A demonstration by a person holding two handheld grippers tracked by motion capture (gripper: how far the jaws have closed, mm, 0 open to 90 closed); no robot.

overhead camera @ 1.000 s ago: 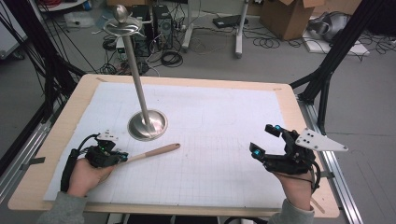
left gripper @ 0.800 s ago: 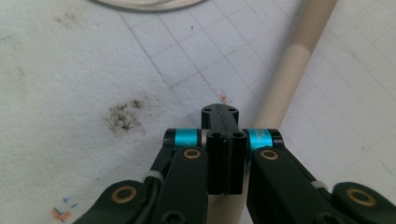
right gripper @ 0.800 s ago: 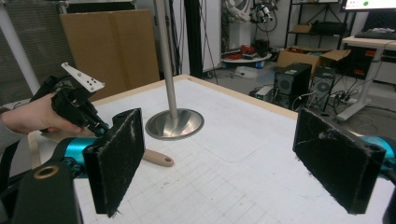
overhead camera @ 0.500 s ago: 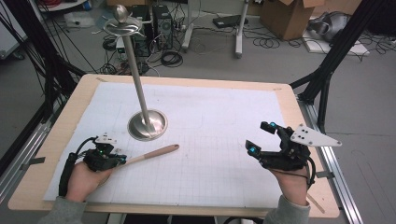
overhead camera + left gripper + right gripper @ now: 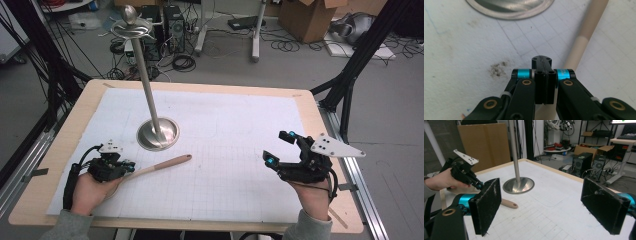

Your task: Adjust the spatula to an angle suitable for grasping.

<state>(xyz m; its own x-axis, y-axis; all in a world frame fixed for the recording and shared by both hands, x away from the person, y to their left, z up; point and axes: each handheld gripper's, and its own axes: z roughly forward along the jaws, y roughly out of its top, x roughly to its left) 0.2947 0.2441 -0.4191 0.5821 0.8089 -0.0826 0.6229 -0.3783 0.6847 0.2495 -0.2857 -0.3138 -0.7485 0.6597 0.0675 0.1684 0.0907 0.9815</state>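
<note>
Left hand-held gripper [image 5: 128,167] is pressed together, low on the desk [image 5: 65,150]; the stick [image 5: 165,164] lies just beside its tip, touching or pinched I can't tell. Right hand-held gripper [image 5: 281,148] is spread wide, nothing in it, well apart. Risk imo: if the jaws missed the stick, a lift leaves it behind or rolls it toward the stand [image 5: 158,134]; swinging it could knock the pole. No readable writing or labels anywhere.

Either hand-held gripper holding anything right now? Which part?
Left hand-held gripper: shut over the near end of the wooden handle; actual pinch can't be confirmed. Right hand-held gripper: open, empty.
</note>
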